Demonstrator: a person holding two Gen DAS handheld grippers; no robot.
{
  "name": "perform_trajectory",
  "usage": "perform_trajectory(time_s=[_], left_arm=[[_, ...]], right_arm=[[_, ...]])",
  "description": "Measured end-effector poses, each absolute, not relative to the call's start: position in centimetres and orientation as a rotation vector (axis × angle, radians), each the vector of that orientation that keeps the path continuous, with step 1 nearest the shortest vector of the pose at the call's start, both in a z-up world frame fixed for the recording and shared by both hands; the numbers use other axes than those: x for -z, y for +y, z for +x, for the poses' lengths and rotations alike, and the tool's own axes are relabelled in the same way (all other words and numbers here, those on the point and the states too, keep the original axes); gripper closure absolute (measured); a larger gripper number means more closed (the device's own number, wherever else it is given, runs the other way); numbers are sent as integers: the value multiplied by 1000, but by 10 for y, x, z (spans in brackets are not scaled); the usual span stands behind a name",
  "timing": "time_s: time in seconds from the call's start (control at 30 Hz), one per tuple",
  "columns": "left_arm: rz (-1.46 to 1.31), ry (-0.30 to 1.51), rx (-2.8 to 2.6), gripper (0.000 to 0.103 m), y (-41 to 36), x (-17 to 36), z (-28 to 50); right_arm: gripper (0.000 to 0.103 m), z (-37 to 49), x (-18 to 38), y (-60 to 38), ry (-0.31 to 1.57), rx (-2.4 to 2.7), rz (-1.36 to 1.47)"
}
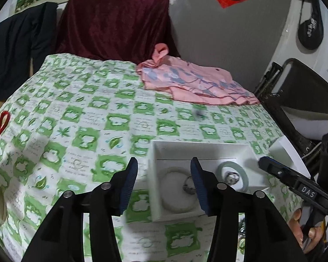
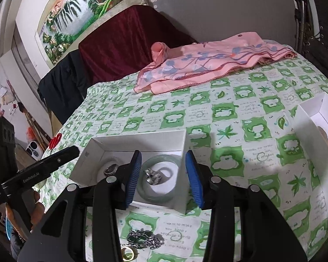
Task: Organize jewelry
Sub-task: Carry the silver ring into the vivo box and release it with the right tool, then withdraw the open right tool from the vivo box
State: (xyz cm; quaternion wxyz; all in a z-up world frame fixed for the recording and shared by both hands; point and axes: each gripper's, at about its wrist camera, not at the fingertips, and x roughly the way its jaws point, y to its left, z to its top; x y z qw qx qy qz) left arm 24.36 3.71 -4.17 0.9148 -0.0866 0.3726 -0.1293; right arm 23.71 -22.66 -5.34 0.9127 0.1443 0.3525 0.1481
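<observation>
L wrist: left tongs point(image 1: 164, 183) open, empty, over white box point(image 1: 249, 150) w/ pale bangle point(image 1: 175, 207) on green-check worktop point(image 1: 76, 113); R wrist: right tongs point(image 2: 164, 179) open, empty, above green bangle point(image 2: 161, 196) & ring point(image 2: 153, 175) in box; chain point(image 2: 145, 239) lies nearer on the cloth.

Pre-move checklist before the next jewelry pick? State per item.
1. Left gripper empty, open: ok.
2. Right gripper empty, open: ok.
3. White box open, upright: ok.
4. Already boxed: green bangle, pale bangle, a silver piece inside each: ok.
5. Loose items outside the box, silver chain and gold ring on the tablecloth: not ok.
6. Chain free of tangles: cannot tell.
</observation>
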Motion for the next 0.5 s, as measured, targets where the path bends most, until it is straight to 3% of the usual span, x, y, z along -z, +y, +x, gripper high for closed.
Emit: perform_trajectory(time_s=[0.5], left_arm=[[-239,820,86,21,75,66,251]], right_arm=[[50,236,62,-248,710,-213,336]])
